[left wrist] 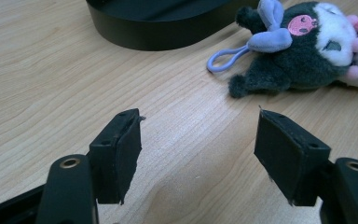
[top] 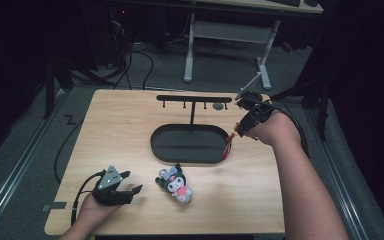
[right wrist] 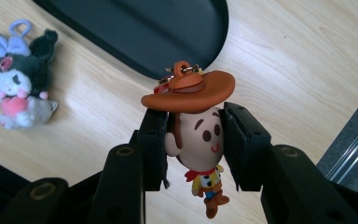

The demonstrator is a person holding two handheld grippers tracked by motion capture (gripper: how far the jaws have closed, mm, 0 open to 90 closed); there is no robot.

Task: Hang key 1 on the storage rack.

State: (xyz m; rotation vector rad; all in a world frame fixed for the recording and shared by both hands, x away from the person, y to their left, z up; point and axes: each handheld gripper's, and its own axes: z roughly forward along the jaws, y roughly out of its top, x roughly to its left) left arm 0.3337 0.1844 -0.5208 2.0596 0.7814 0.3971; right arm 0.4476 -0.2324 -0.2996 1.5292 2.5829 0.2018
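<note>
My right gripper [right wrist: 193, 140] is shut on a small cowboy figure keychain [right wrist: 196, 135] with an orange hat, its head squeezed between the pads. In the high view that gripper [top: 242, 129] is held above the right end of the black oval tray [top: 160, 148], with a red strap [top: 227, 145] dangling from it. A dark plush keychain [top: 175, 184] with a lilac bow and pink heart lies on the table in front of the tray. My left gripper [top: 132, 190] rests open near the front left, just left of the plush [left wrist: 303, 46]; nothing is between its jaws.
A black T-shaped hanger stand [top: 194, 100] with several pegs rises from the tray's back. The wooden table [top: 120, 125] ends close behind the stand and just right of my right hand. A white desk frame [top: 227, 45] stands on the floor beyond.
</note>
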